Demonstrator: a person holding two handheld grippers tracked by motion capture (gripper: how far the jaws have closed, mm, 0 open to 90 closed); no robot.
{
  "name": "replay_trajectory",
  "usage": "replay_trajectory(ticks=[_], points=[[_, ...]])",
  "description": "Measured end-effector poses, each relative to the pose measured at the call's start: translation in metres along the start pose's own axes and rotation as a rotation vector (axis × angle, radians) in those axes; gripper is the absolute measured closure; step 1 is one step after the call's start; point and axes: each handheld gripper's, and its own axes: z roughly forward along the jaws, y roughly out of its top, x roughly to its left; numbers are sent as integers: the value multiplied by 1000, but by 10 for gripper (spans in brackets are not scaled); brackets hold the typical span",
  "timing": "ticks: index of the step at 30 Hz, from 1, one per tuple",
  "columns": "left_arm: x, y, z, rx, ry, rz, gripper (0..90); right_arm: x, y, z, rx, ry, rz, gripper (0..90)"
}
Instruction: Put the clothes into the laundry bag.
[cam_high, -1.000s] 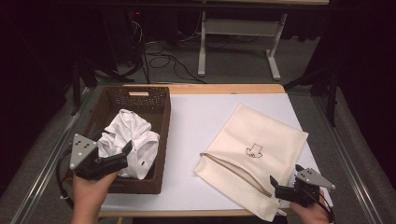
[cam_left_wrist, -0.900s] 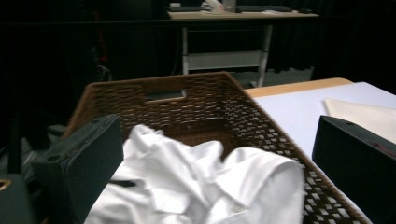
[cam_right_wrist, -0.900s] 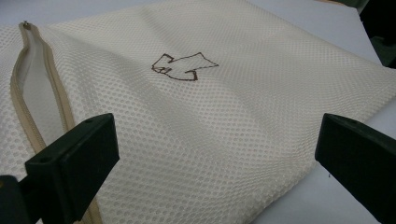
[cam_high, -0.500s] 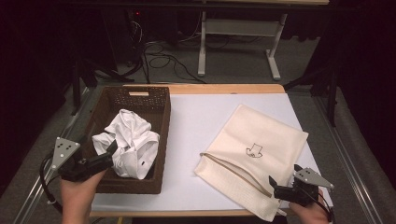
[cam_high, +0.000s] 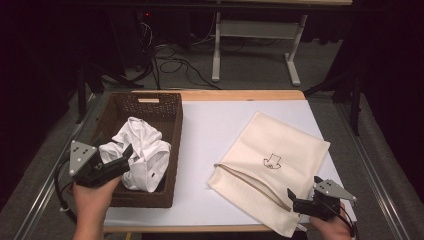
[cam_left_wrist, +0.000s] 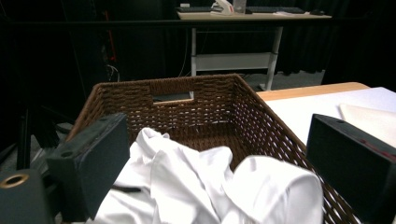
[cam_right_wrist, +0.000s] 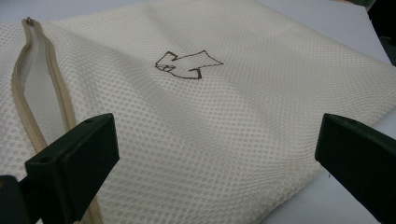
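So the left tongs have pulled back toward the near-left corner of the basket compared with a second ago — they were right over the crumpled white shirt, now they hang just at its near edge, jaws spread wide and holding nothing. The shirt sits in the basket at the left of the worktop, not lifted. The right tongs haven't budged — released too, at the near corner of the mesh laundry bag, its zipper open. Looks like he's lining up a fresh grab.
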Motion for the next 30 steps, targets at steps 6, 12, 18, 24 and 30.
replay_trajectory(ticks=[6, 12, 18, 24, 30], points=[[8, 10, 37, -1, 31, 14, 88, -1, 1, 1, 0, 2, 6, 2], [18, -9, 64, 73, -27, -91, 122, 0, 0, 2, 3, 8, 2, 2], [25, -11, 64, 64, -3, -125, 145, 0, -1, 6, 20, 18, 16, 2], [21, -15, 80, 220, -3, -83, 82, 2, -1, 6, 21, 22, 7, 2], [22, -23, 102, 442, 23, -88, 7, 3, -2, 7, 27, 23, -5, 2]])
